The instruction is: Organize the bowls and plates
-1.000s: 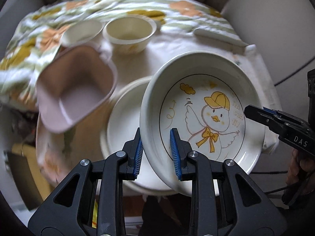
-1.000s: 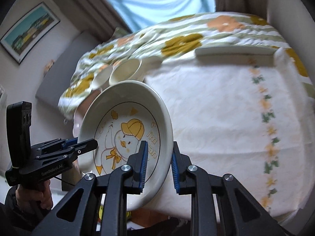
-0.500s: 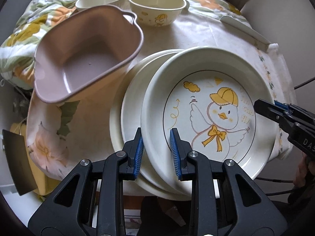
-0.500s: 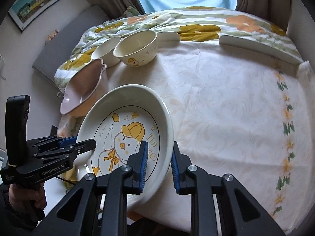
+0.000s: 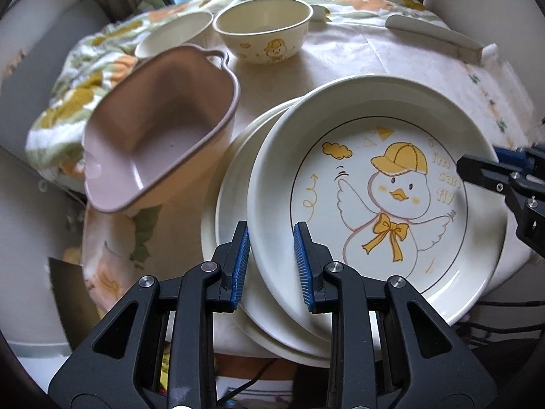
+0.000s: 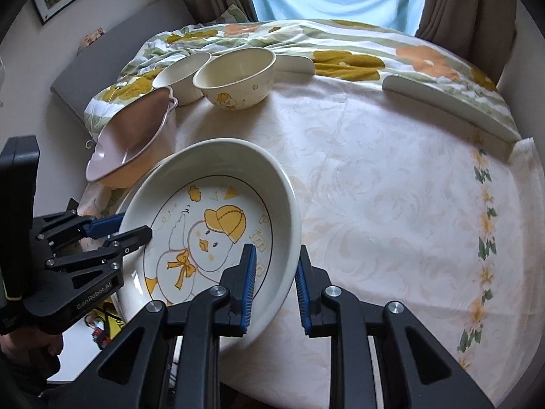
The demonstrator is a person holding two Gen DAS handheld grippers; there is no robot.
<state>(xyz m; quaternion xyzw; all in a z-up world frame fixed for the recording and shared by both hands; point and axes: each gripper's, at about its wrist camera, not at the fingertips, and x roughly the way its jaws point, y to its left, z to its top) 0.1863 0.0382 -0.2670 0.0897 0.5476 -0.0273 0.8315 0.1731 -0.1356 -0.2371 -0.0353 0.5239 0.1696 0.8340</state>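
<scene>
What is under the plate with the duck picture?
Under the duck plate lie more cream plates; their rims show at its left side, at least two. The rest of that stack and the tablecloth below it are covered, so the exact count cannot be told.

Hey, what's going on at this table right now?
A person is holding a duck-print plate with two handheld claws, the left claw and right claw each clamped on opposite rims. The plate sits tilted over a stack of plain plates. A pink dish and two bowls stand behind on the tablecloth.
</scene>
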